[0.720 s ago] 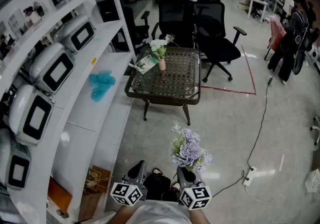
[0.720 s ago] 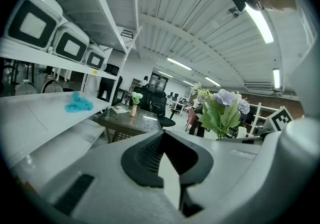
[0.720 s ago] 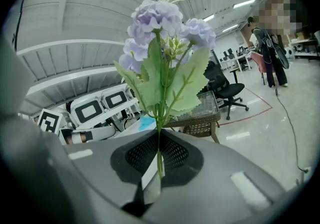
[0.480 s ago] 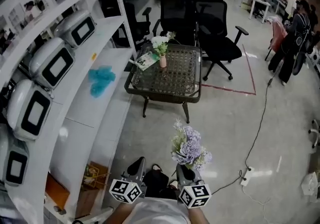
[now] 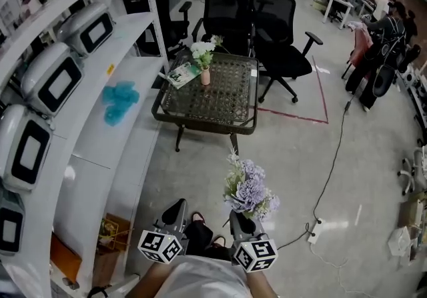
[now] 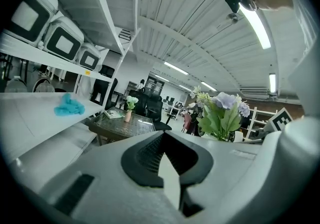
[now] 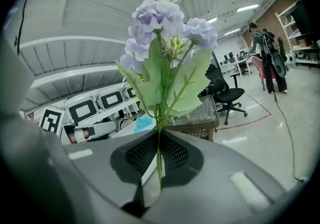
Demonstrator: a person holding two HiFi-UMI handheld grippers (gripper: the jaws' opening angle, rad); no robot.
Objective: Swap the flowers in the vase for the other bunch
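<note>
We clench our right gripper [image 7: 159, 158] on the stem of the purple bunch [image 5: 248, 189], which stands upright just in front of us. Our left gripper [image 6: 165, 160] is closed on nothing. The vase [image 5: 205, 77] with the white flowers [image 5: 200, 54] stands on the table [image 5: 200, 119], well apart from us.

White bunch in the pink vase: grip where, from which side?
Probably the green stems just above the vase mouth, below the white bunch heads, then lift straight up: the vase stands upright. Come from the near side of the table with the empty left tool; the right tool holds the purple bunch.
</note>
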